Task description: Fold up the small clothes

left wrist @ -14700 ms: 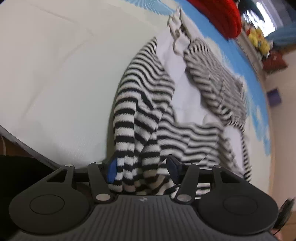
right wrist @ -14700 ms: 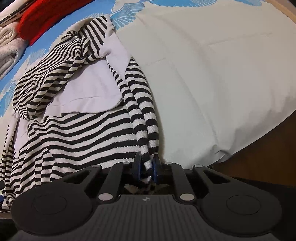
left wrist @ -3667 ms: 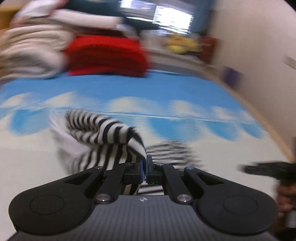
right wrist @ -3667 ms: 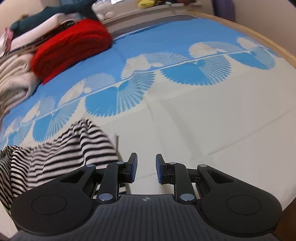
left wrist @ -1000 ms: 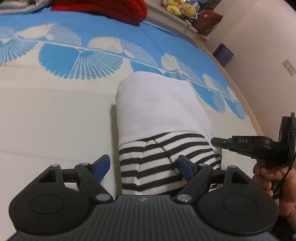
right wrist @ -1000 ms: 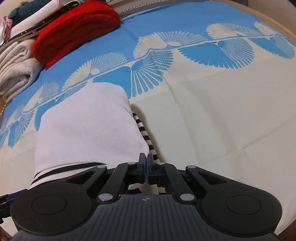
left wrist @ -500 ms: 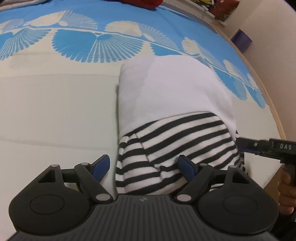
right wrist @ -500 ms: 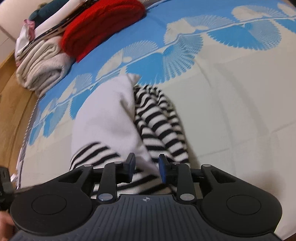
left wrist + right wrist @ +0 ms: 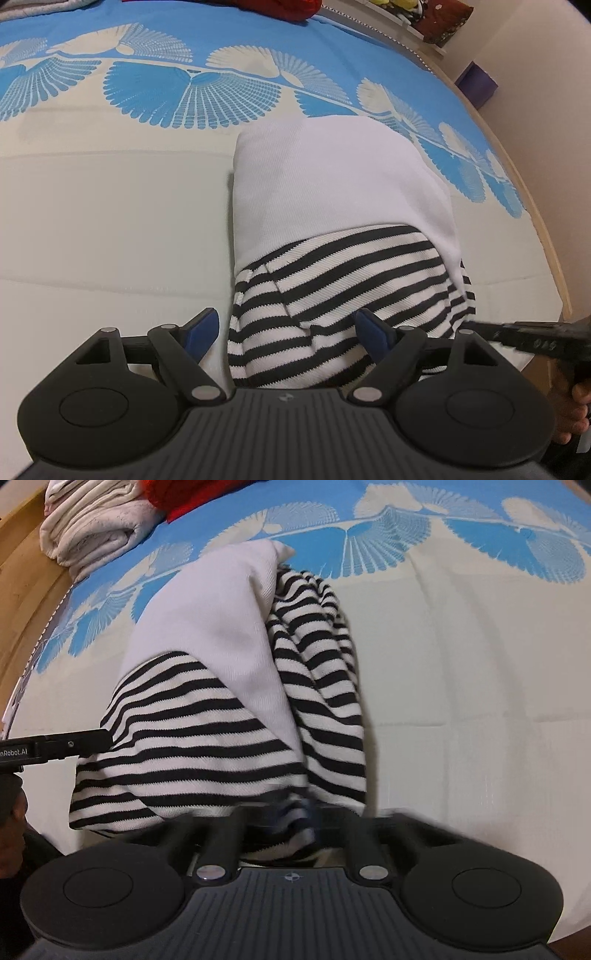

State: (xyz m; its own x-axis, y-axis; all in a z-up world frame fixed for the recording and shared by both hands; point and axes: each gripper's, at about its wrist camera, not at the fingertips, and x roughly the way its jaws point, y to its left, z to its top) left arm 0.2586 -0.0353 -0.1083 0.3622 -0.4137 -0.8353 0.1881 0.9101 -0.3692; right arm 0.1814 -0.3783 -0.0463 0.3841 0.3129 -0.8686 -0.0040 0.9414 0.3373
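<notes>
Fingers of my right gripper (image 9: 295,821) have just snapped closed on the black-and-white striped knit garment (image 9: 343,280); my left gripper (image 9: 288,330) gapes, straddling its near edge. Tugging now could unravel the fold on the blue fan-print bedsheet (image 9: 166,88).

Right wrist view: white lettering "nRobot.AI", start cut off by frame edge, on black body of left tool (image 9: 55,751).
Left wrist view: small white characters on right tool (image 9: 535,341), blurred, unreadable.
Round logo marks on near housings, no letters.
</notes>
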